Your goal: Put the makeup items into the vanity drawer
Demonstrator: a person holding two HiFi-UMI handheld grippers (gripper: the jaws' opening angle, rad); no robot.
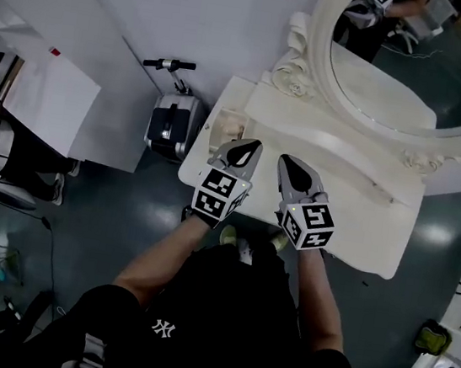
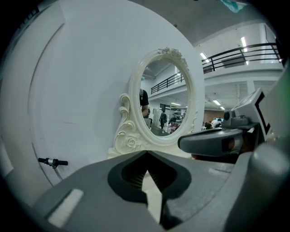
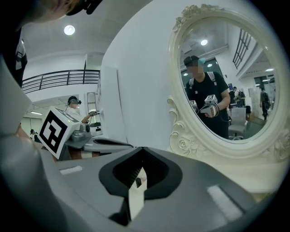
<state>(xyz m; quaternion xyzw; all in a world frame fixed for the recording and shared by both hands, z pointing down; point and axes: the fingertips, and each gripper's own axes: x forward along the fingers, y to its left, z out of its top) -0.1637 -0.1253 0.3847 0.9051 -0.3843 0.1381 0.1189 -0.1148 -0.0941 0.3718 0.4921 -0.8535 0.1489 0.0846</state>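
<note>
Count: two grippers, left gripper (image 1: 256,144) and right gripper (image 1: 284,158). One white vanity (image 1: 360,227); one oval mirror (image 1: 401,58) at 1 o'clock. One black-and-silver scooter-like unit (image 1: 171,124) at 10 o'clock.

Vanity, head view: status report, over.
Left gripper and right gripper shut, empty, side by side over the vanity top. Drawer and makeup items not made out. Nothing blocking the grippers.

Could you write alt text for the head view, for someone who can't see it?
Seen from above, a person holds the left gripper and right gripper, both shut and empty, side by side over a white vanity table with an oval mirror.
</note>
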